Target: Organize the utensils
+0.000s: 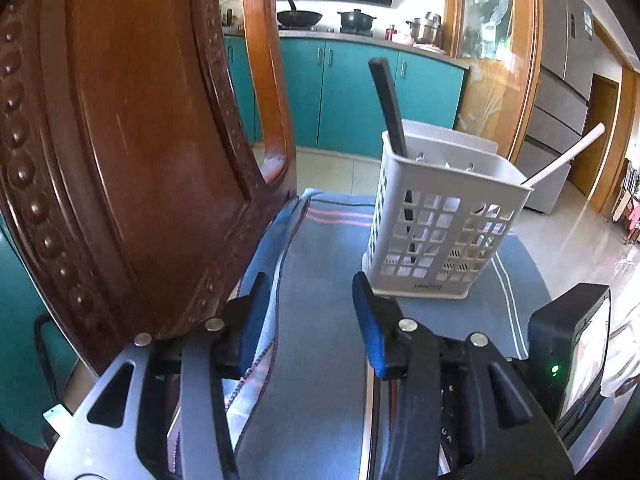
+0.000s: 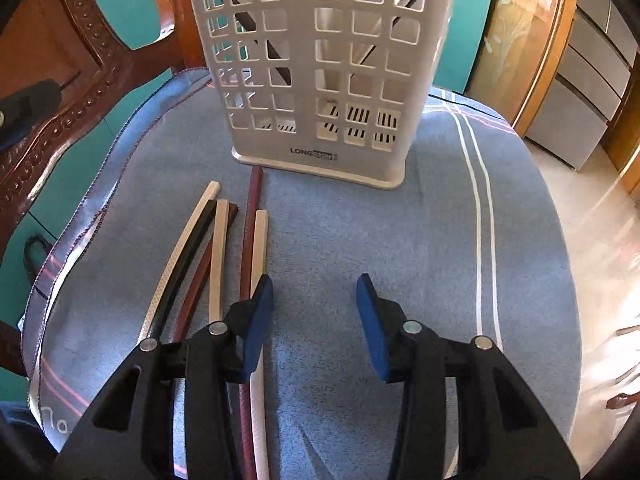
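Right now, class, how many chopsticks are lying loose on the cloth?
6, in a loose fan left of centre on the cloth, before the holder: white, black, dark red, white, dark red, white. The right gripper may hide others.

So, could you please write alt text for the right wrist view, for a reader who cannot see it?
Six loose chopsticks, white, black and dark red, lie on a blue cloth in front of a white slotted utensil holder. The open right hand-held gripper hovers just right of them, holding nothing. A carved wooden chair stands at left.
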A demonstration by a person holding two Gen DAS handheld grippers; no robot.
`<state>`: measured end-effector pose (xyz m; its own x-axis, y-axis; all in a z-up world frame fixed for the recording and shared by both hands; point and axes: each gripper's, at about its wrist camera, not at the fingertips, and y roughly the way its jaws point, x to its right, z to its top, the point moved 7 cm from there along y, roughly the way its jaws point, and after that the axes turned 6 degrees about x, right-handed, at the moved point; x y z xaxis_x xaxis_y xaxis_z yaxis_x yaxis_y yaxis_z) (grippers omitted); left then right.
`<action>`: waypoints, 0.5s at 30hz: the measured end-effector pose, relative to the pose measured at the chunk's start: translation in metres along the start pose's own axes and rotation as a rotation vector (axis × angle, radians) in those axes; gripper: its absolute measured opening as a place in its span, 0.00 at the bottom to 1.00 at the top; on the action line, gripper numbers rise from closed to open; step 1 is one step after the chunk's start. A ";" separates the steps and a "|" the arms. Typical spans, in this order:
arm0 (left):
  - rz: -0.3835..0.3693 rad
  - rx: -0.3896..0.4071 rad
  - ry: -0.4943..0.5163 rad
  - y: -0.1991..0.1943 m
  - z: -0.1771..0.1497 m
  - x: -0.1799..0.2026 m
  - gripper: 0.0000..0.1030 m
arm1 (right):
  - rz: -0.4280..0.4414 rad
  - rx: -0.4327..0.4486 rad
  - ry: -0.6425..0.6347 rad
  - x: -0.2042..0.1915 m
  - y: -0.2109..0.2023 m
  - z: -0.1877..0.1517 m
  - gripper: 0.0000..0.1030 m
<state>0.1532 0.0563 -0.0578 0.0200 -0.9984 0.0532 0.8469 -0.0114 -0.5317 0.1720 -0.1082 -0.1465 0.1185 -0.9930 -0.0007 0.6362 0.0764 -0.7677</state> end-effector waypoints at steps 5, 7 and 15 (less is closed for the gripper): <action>-0.006 -0.022 0.009 0.004 -0.006 0.001 0.44 | 0.002 -0.011 0.044 0.008 -0.002 0.000 0.01; -0.007 -0.029 0.014 0.005 -0.007 0.001 0.44 | -0.013 -0.012 0.069 0.014 -0.003 0.000 0.01; -0.017 -0.049 0.032 0.008 -0.010 0.012 0.47 | -0.019 0.010 0.173 0.039 -0.014 0.001 0.01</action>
<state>0.1550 0.0435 -0.0702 -0.0122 -0.9993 0.0359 0.8199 -0.0306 -0.5717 0.1686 -0.1480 -0.1352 -0.0256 -0.9950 -0.0969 0.6444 0.0577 -0.7625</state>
